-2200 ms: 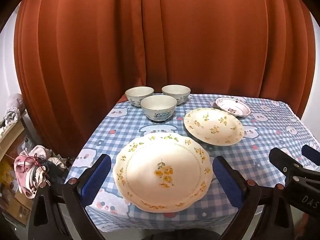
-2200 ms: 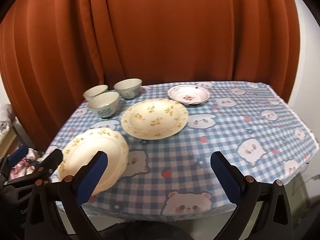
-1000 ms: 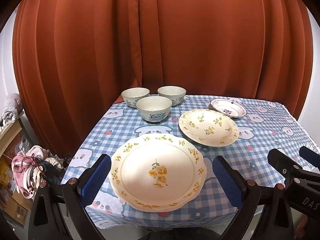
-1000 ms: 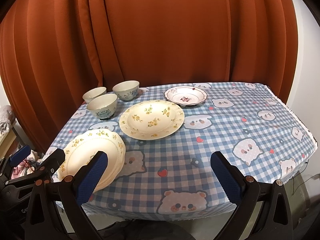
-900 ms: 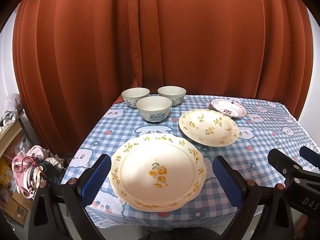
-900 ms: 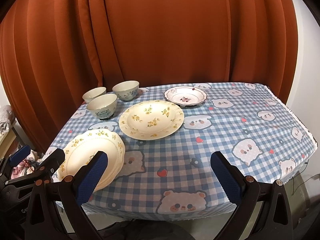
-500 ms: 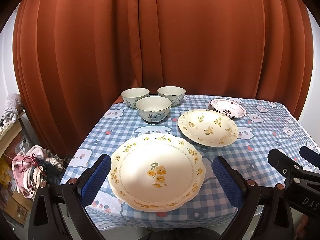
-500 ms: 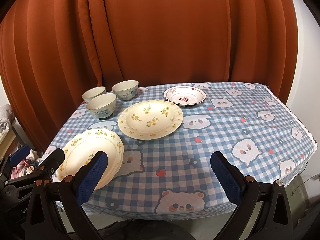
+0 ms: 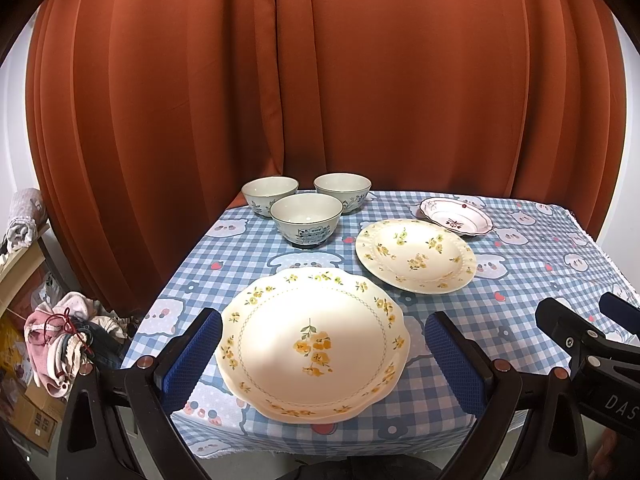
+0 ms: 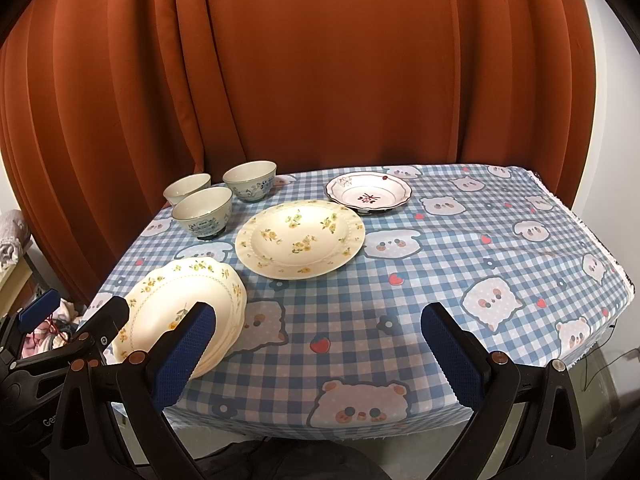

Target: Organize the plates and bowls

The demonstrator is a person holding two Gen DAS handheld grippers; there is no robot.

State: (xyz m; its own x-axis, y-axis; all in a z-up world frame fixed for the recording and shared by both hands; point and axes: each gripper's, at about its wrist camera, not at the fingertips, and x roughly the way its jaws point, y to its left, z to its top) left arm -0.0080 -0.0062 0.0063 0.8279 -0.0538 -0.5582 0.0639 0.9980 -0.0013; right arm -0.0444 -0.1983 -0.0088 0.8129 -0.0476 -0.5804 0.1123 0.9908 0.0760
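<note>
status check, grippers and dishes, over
Left gripper open, empty, framing the scalloped plate. Right gripper open, empty over tablecloth. Three bowls unstacked. Nothing blocking.

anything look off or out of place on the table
Only one thing: the big scalloped plate lies right at the near edge of the table, close to overhanging. Bowls stand upright, nothing is spilled or chipped, and both tongs, left and right, are open and empty.

bare tablecloth (image 10: 460, 280) at right, plates (image 10: 300, 240), bowls (image 10: 204, 210) crowding left
</note>
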